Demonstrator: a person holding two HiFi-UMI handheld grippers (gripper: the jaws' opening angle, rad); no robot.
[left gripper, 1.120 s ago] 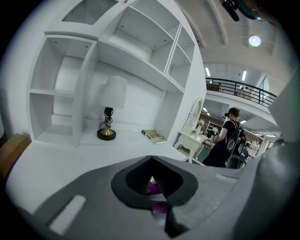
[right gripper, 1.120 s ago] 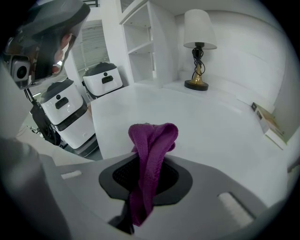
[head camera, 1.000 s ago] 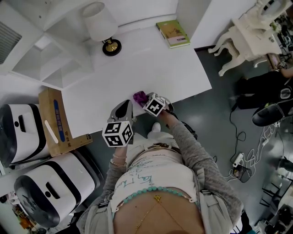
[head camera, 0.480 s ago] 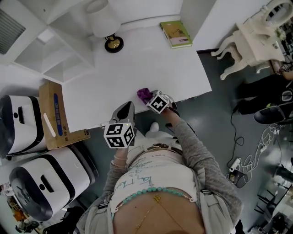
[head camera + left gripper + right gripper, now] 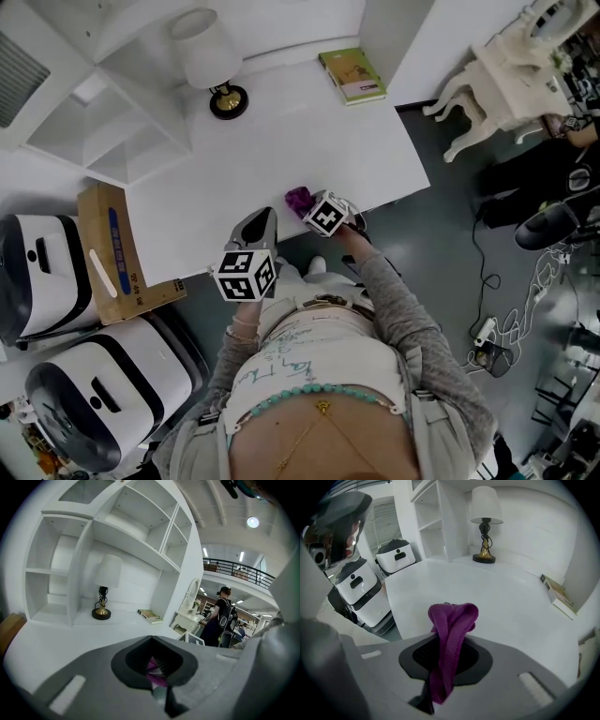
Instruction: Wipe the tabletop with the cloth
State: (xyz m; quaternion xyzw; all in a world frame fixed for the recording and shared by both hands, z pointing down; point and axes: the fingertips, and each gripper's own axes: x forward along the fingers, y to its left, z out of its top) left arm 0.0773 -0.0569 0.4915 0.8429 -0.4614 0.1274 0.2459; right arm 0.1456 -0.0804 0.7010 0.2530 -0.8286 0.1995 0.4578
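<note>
One crumpled purple knitted cloth point(image 5: 451, 620) hangs pinched in the right gripper point(image 5: 309, 205) at the white tabletop's point(image 5: 309, 141) near edge. The left gripper point(image 5: 266, 217) has its jaws closed together.

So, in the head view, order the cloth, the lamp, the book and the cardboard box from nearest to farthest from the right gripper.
1. Cloth, held in the right gripper at the table's near edge.
2. Lamp, back left, and book, back right: too close to call.
3. Cardboard box, beyond the table's left end.
</note>
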